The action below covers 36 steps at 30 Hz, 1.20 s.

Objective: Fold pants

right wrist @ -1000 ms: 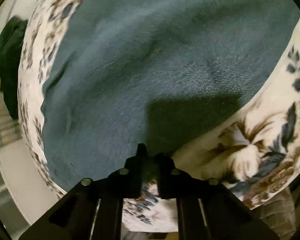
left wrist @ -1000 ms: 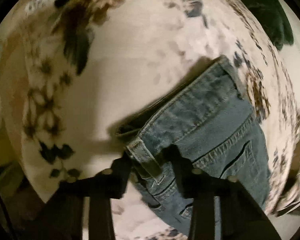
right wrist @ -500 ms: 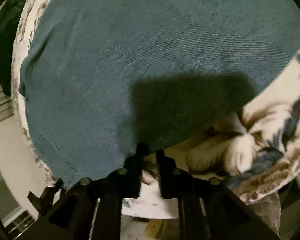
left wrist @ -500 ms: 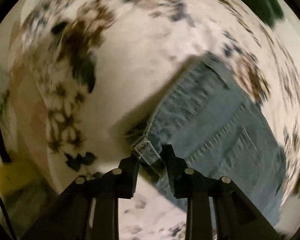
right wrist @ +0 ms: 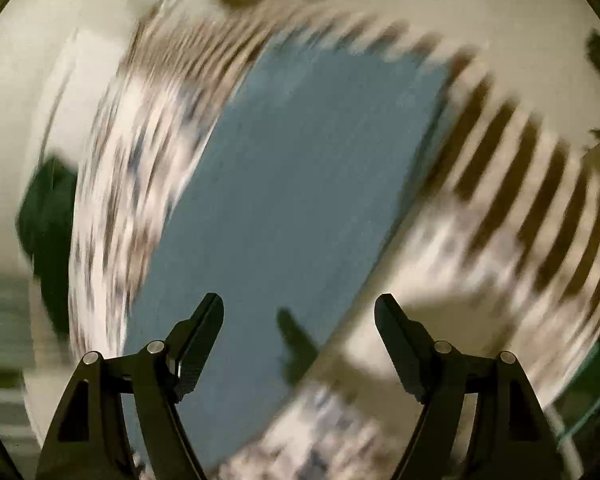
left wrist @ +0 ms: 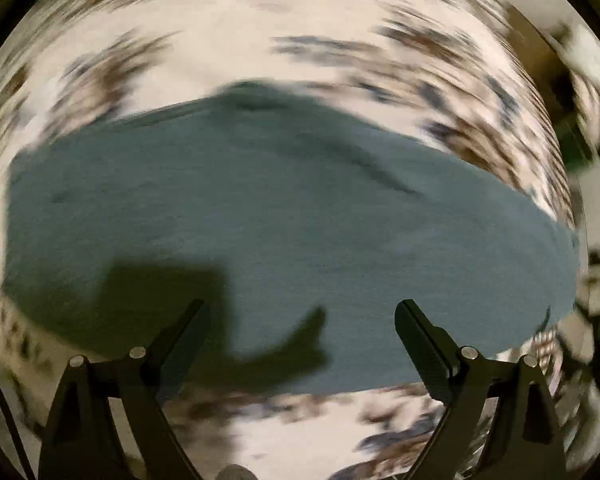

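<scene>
The blue denim pants (left wrist: pixel 284 216) lie flat on a floral bedspread (left wrist: pixel 228 36), filling the middle of the left wrist view; the picture is motion-blurred. My left gripper (left wrist: pixel 300 312) hovers above them, its jaws opening wide with nothing between them. In the right wrist view the pants (right wrist: pixel 300 184) run as a long blue band from lower left to upper right. My right gripper (right wrist: pixel 299 306) is above their near part, jaws opening, nothing held. Both fingers' shadows fall on the denim.
The floral bedspread (right wrist: pixel 112 184) surrounds the pants. A dark green item (right wrist: pixel 46 208) lies off the bed's left side in the right wrist view. Striped cloth (right wrist: pixel 532 184) shows at the right. Pale floor lies beyond the bed's edges.
The left gripper let go of the jeans' waistband and opened wide; the right gripper also opened. Both swung fast across the bed, and the pants now lie flat and released.
</scene>
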Available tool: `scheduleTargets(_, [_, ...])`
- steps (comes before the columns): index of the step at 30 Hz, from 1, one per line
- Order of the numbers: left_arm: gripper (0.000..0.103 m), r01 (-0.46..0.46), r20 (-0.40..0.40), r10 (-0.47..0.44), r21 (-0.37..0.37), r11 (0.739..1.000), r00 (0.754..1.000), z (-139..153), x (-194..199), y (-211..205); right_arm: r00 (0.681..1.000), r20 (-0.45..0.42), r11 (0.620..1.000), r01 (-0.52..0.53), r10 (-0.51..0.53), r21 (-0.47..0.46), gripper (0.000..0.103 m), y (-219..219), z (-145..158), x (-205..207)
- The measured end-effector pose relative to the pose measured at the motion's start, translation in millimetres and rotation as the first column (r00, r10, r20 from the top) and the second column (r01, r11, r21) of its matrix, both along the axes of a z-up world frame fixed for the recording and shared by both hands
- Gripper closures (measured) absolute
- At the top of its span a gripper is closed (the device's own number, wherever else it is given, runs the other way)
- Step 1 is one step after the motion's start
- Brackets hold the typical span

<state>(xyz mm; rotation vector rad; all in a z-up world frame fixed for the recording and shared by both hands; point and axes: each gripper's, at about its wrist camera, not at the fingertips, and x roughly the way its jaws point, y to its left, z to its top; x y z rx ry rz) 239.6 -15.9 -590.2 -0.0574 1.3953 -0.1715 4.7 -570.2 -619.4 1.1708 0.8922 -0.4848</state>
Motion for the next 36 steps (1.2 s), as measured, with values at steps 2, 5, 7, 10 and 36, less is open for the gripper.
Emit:
scheduleTargets(2, [0.009,0.079,0.016,-0.08,0.027,0.996,0.997,-6.0,1.4,-52.4,0.996,0.048,0.997,0.071,-0.072,0.028,0.023,-46.1,-15.2,-10.4])
scheduleTargets(5, [0.009,0.135,-0.008,-0.135,0.027,0.99,0.991,-18.8,4.8,-109.5,0.992,0.084,0.991,0.083,-0.091,0.101,0.026,-84.3,-39.0,-11.1])
scheduleTargets(7, [0.009,0.159,-0.035,-0.158,0.021,0.987,0.987,-28.8,3.8,-140.9,0.991,0.111,0.989,0.062,-0.076,0.132,0.039,-88.9,-46.0,-7.7])
scheduleTargets(10, [0.009,0.191,-0.068,-0.188,0.045,0.981,0.98,-42.5,-1.0,-177.1,0.983,0.176,0.99,0.035,-0.059,0.134,0.048,-92.3,-41.1,-12.9])
scheduleTargets(36, [0.0,0.157,-0.128,-0.146,0.073,0.985,0.981,-97.2,28.7,-213.0,0.953,0.303,0.961,-0.091,0.008,0.262,0.065,-78.8,-93.1,56.6])
